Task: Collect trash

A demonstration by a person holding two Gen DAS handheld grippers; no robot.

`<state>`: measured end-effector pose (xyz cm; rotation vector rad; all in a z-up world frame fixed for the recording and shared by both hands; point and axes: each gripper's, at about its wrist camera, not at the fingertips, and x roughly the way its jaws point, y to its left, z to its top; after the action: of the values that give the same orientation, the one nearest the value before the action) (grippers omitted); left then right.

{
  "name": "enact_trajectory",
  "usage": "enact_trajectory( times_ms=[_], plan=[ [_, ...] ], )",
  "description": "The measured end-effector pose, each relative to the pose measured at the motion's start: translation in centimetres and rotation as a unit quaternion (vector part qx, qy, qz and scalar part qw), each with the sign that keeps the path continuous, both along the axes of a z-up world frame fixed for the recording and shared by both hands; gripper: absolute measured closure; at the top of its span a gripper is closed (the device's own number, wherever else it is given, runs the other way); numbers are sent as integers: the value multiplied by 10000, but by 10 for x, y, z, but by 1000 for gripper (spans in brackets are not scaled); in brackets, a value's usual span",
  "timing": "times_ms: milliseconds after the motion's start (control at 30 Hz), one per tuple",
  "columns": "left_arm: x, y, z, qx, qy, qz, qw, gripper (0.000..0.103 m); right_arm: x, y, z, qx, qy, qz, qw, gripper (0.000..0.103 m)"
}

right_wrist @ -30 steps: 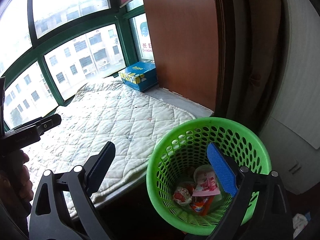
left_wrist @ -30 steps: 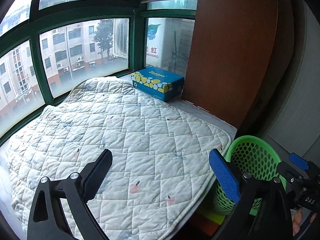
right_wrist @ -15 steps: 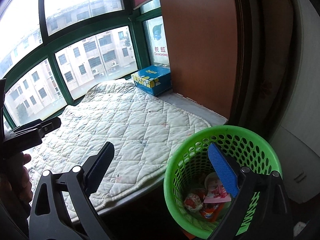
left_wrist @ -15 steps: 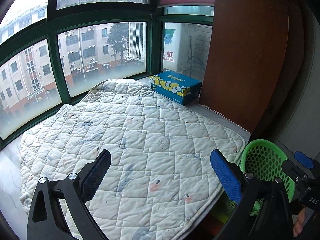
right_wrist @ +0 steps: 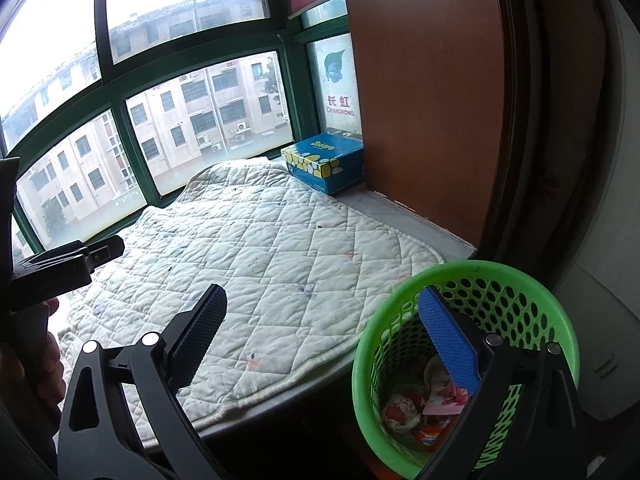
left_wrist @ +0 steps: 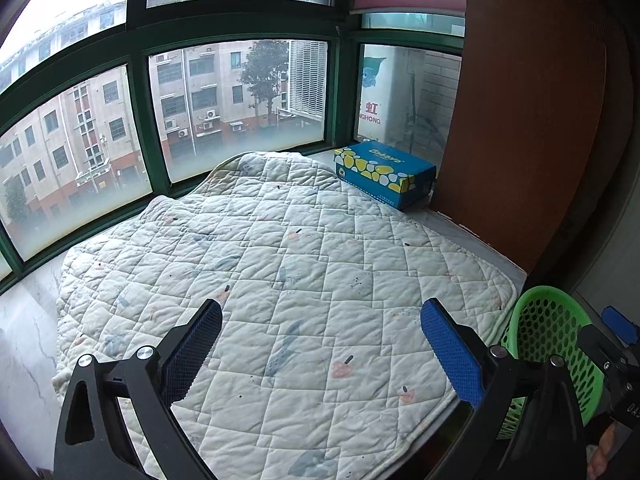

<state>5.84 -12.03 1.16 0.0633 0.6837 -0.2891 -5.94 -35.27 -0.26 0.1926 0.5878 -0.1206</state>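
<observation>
Nearest to me, the right gripper (right_wrist: 320, 332) hangs with its jaws spread wide and nothing between them; one ribbed black pad sits over the quilt's near edge, while the blue pad (right_wrist: 448, 344) stands over the mouth of the green basket (right_wrist: 400, 320). That basket is the landmark here: a round, perforated plastic bin with a smooth rolled rim, standing upright on the floor just off the ledge's corner. The trash (right_wrist: 432, 408) lies at its bottom, below and slightly right of the right gripper: crumpled glossy wrappers in red, pink and orange, and a pale round lid or cup, too jumbled to sort further. No long axis is worth naming in that heap.

The left gripper (left_wrist: 320, 344) is likewise wide open and empty, held over the quilt to the left of the basket, so the right hand is plainly the nearer one to the bin.

Left of and beyond the basket spreads the quilted mat (left_wrist: 280, 272), soft, off-white, stitched in squares with small faded prints and a piped, rounded edge. I can make out no litter on it, so the collecting looks about finished.

Farther back from the basket, against the window (left_wrist: 240, 100), a blue cardboard tissue box (left_wrist: 384, 176) with yellow and white pebble shapes lies flat beside the brown wooden panel (left_wrist: 520, 120).
</observation>
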Motion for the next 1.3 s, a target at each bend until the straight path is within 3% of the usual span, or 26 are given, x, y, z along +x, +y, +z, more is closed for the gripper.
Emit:
enact_trajectory(
  times_ms=[1300],
  plan=[
    [-2, 1, -4, 69, 24, 114, 9999, 7, 0, 9, -8, 41, 74, 52, 10000, 8]
  ],
)
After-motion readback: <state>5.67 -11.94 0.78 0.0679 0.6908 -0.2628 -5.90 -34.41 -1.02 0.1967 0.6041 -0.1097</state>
